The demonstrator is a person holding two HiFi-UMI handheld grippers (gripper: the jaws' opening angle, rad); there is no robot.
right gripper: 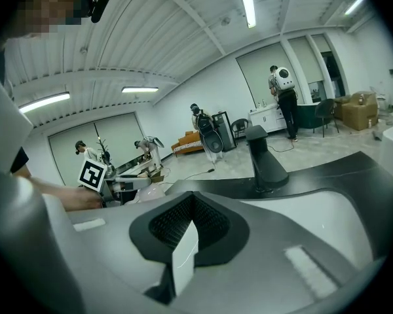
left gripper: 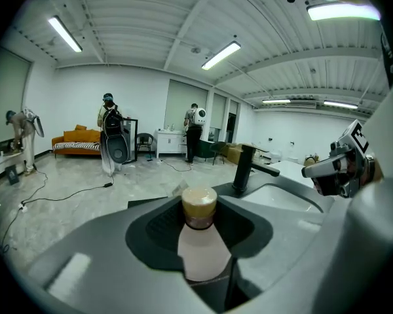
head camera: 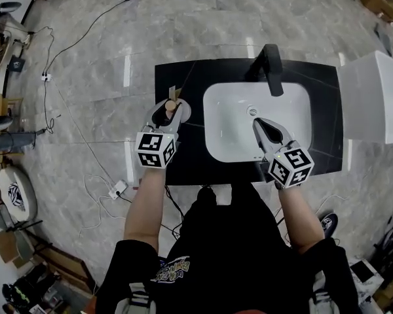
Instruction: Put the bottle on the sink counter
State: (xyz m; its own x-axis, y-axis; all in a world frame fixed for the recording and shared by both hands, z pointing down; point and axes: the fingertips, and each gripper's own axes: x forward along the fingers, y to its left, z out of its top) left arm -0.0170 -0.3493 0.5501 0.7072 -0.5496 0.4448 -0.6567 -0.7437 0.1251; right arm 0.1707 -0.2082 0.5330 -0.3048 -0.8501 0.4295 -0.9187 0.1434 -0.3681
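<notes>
A pale bottle (left gripper: 200,250) with a tan cap (left gripper: 198,203) stands upright between the jaws of my left gripper (left gripper: 198,222), which is shut on it. In the head view that left gripper (head camera: 170,110) holds the bottle (head camera: 173,101) over the left part of the black sink counter (head camera: 183,77); I cannot tell whether its base touches. My right gripper (head camera: 257,123) hangs over the white basin (head camera: 213,100), shut with nothing in it. In the right gripper view the right gripper (right gripper: 187,233) has its jaws pressed together.
A black faucet (head camera: 270,67) stands at the back of the basin, also visible as the faucet (left gripper: 245,169) and the faucet (right gripper: 265,159). A white box (head camera: 373,97) sits right of the counter. Cables (head camera: 85,38) run over the floor at left. People stand far off in the room.
</notes>
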